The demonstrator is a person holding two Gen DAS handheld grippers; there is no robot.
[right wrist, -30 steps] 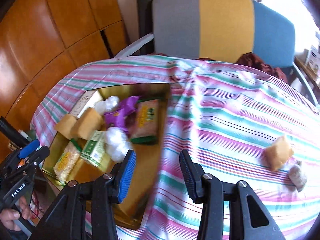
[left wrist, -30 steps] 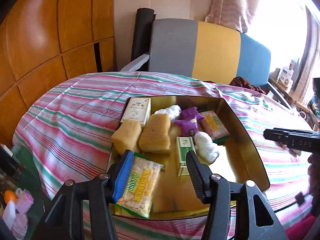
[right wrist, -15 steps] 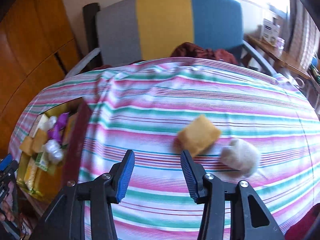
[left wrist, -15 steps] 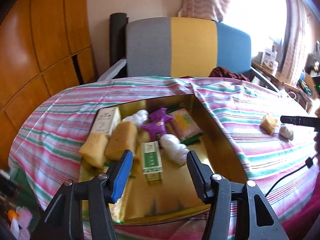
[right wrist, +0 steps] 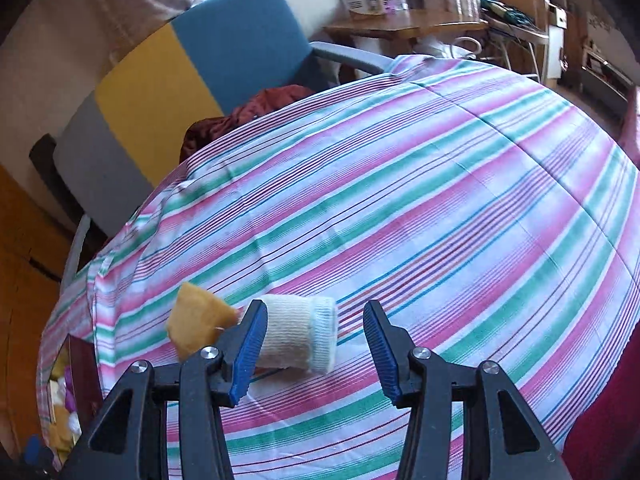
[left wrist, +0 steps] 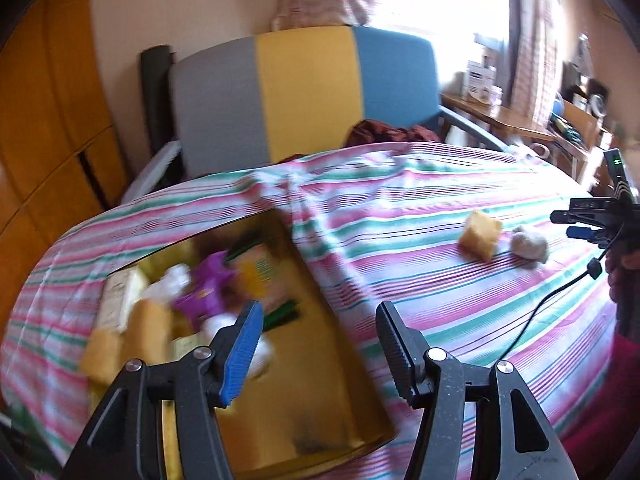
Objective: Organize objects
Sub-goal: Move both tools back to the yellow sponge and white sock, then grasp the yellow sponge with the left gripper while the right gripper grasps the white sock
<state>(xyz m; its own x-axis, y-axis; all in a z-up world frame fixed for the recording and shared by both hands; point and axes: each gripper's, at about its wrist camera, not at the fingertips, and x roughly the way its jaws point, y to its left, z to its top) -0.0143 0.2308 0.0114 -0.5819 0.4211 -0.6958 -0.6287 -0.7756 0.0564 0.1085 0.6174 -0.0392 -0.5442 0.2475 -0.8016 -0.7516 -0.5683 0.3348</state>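
Ribbed knit sock [right wrist: 298, 336], glossy gold tray [left wrist: 340, 364]

Tricolour chair [left wrist: 304, 96], wooden side table [right wrist: 404, 26]

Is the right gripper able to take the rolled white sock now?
Probably yes. The right gripper has open jaws around the rolled white sock; only the yellow sponge lies close beside it.

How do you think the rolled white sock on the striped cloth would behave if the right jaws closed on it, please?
The sock looks like soft ribbed knit, so it would probably squash rather than resist. It is rolled into a short tube lying on its side, so a nudge might roll it across the striped cloth. It seems light, and the knit should not slip much.
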